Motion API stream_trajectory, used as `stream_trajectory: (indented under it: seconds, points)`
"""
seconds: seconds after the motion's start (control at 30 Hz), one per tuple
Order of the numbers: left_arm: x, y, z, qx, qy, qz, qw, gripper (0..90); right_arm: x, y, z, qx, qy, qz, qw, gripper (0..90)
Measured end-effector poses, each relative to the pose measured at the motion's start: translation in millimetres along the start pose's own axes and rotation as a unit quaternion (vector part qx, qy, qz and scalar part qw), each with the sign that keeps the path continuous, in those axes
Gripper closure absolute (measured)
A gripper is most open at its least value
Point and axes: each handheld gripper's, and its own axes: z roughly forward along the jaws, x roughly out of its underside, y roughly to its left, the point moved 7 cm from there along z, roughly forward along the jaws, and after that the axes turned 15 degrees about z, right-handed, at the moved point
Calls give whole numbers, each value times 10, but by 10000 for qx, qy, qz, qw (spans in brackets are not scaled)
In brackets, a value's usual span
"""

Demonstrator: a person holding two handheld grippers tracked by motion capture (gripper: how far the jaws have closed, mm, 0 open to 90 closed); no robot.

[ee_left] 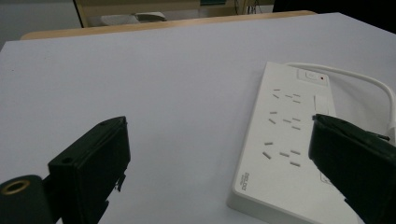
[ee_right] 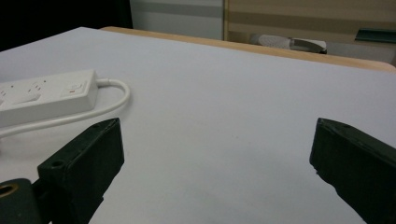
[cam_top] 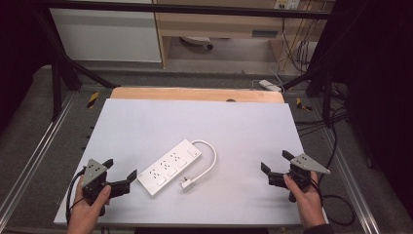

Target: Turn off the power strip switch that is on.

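Nothing is grasped yet: the power strip [cam_top: 170,166] lies untouched mid-table [cam_top: 146,122] with its plug [cam_top: 187,183] beside it, while the left hand-held gripper [cam_top: 118,176] and right hand-held gripper [cam_top: 275,163] gape wide, empty.

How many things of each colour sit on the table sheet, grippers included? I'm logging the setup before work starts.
White: 1, the power strip with its attached cable and plug.
Black: 2, the left gripper and the right gripper, both with jaws open and holding nothing.
Total: 3.
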Motion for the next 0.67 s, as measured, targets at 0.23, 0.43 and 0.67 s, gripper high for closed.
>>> stream_trajectory:
  seconds: [0.23, 0.43, 0.67]
  points:
    - [0, -11, 5, 15, 5, -1, 10000, 53, 114, 15, 66, -94, 195, 62, 9997, 33]
    - [3, -16, 9, 34, 25, 20, 10000, 53, 247, 118, 173, -255, 526, -73, 9983, 30]
    - [0, -22, 11, 56, 17, 31, 10000, 53, 305, 253, 306, -341, 655, -289, 9968, 34]
